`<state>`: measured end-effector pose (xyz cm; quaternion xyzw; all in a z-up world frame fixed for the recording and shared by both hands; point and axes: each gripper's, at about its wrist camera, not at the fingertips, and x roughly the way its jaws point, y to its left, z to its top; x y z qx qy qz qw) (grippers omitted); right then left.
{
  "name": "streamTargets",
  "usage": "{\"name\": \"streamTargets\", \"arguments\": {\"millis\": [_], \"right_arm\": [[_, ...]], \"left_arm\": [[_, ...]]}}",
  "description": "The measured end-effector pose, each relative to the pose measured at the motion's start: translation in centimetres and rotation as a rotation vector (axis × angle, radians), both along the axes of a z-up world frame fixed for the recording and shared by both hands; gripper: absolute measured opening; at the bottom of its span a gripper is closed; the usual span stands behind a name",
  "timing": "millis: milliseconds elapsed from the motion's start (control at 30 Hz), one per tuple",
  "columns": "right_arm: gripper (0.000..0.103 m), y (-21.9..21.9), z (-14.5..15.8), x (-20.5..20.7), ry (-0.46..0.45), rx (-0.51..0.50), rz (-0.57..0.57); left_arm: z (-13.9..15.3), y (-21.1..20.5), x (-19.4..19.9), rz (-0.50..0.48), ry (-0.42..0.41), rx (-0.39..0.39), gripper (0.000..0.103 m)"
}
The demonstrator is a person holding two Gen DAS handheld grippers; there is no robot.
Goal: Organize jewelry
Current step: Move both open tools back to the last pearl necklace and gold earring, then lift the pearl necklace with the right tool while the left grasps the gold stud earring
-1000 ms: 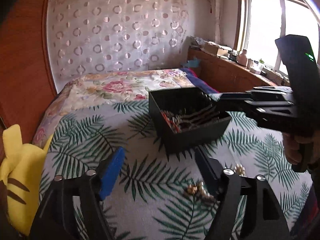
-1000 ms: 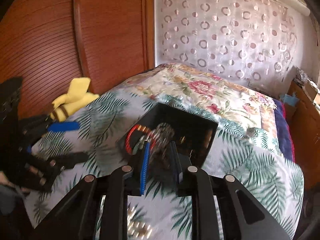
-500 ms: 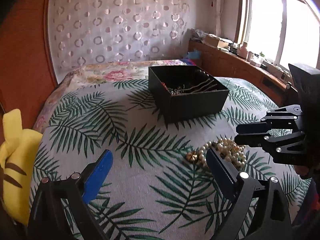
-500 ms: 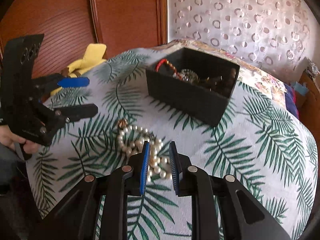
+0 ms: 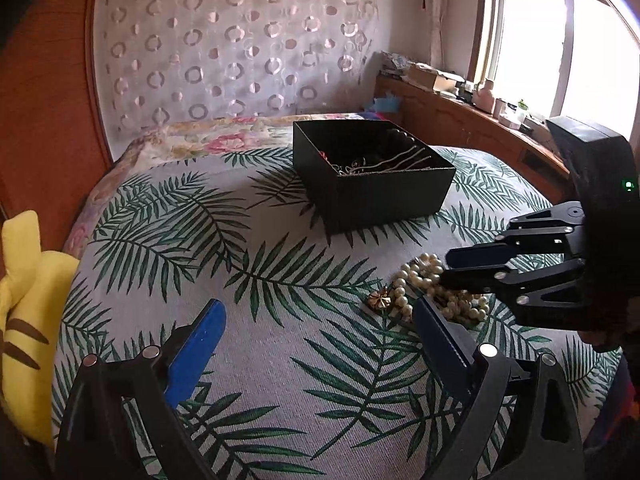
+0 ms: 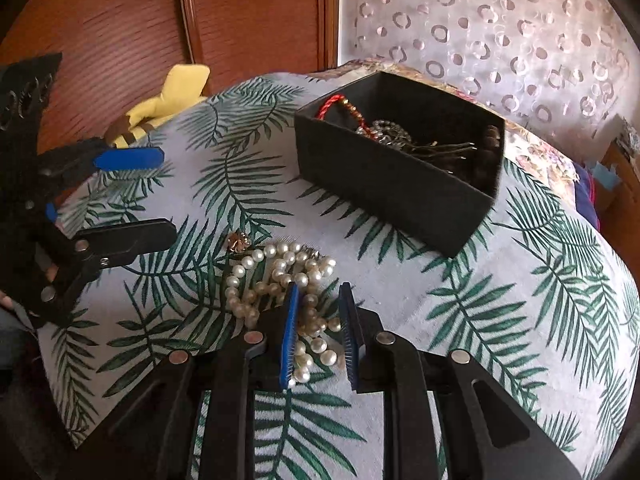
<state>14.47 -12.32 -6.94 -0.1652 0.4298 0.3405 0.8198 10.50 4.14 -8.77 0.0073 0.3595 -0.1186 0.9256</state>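
A pearl necklace lies in a heap on the leaf-print bedspread, also seen in the left wrist view, with a small gold piece beside it. My right gripper is low over the heap, jaws partly open with pearls lying between them, not clamped. It shows from the side in the left wrist view. My left gripper is wide open and empty, left of the pearls; it shows in the right wrist view. A black box holding several jewelry pieces stands beyond.
A yellow plush toy lies at the bed's left edge by the wooden headboard. A wooden sill with clutter runs along the window side. The floral quilt covers the far end of the bed.
My right gripper came back from over the black box and dropped down onto the pearl heap. My left gripper tilted up and drew back a little, still wide open.
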Motion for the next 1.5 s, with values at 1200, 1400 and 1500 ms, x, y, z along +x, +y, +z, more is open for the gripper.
{"name": "streamTargets", "arguments": {"millis": [1200, 1400, 1500], "right_arm": [[0.009, -8.1, 10.3, -3.0, -0.24, 0.201, -0.094], [0.009, -7.7, 11.0, -3.5, -0.257, 0.201, -0.083], [0.009, -7.6, 11.5, -3.8, -0.267, 0.203, -0.079]], "left_arm": [[-2.0, -5.7, 2.4, -0.141, 0.106, 0.115, 0.037], [-2.0, -5.7, 2.4, -0.139, 0.103, 0.118, 0.035], [-1.9, -5.6, 2.5, -0.136, 0.102, 0.114, 0.015]]}}
